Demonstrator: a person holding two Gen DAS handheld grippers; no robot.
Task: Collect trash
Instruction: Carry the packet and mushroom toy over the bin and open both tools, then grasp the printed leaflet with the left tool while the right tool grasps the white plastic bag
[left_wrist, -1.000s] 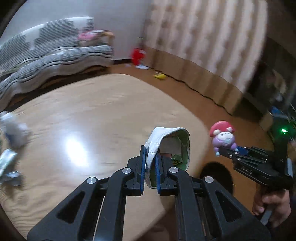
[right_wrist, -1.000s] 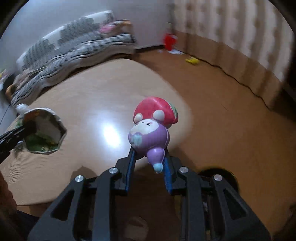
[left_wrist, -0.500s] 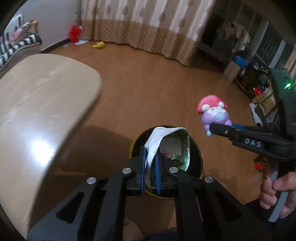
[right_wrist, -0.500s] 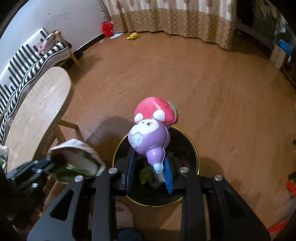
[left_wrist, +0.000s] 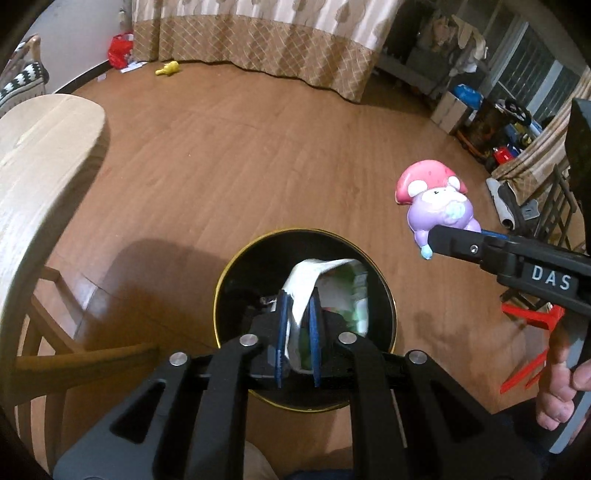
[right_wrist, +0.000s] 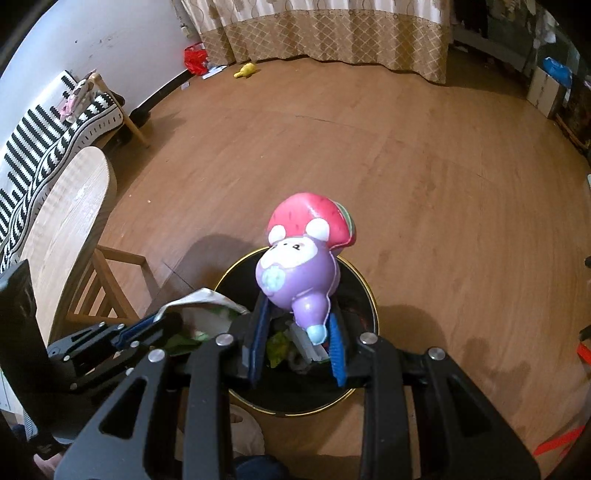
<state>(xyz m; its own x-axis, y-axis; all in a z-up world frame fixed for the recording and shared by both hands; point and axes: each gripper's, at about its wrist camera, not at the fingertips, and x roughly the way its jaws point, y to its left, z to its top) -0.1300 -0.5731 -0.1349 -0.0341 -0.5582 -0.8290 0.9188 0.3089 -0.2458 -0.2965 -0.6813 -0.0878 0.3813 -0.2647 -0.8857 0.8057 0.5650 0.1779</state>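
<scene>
My left gripper is shut on a crumpled white and green wrapper and holds it right above the black, gold-rimmed trash bin on the floor. My right gripper is shut on a purple squishy toy with a red mushroom cap, held above the same bin. In the left wrist view the toy hangs to the right of the bin. In the right wrist view the wrapper sits at the bin's left edge. Trash lies inside the bin.
A light wooden table with a chair under it stands at the left. A striped sofa is behind it. A red bag and a yellow toy lie by the curtain. Boxes and clutter fill the right.
Both grippers have swung from over the table to above the trash bin on the floor and moved closer to it. Both still hold their objects.
</scene>
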